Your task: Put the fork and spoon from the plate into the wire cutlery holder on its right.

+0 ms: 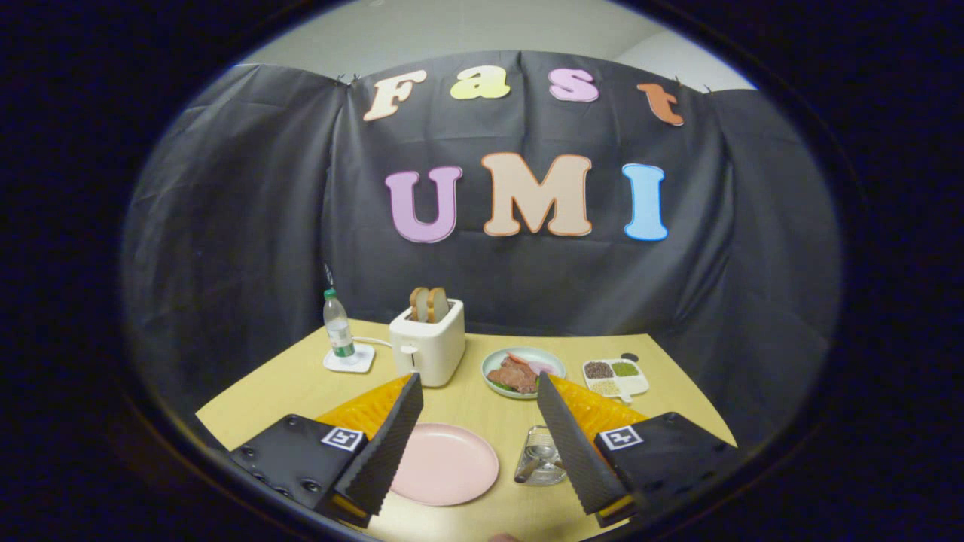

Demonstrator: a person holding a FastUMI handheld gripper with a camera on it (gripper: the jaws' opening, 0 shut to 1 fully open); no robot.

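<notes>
The gripper stands wide, holding nothing. Between its fingers lies the pink plate, bare on the table. Just right of it the wire holder holds cutlery, partly behind the right finger. Beyond stand a toaster, a bottle whose label is unreadable, a food dish and a divided tray.

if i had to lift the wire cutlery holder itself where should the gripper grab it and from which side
Judging from the gripper view, take the wire cutlery holder by its upper rim, coming down from above. It stands upright just right of the pink plate, with cutlery handles sticking out, so a side squeeze could foul them. The gripper is open, its right finger partly covering the holder.
</notes>
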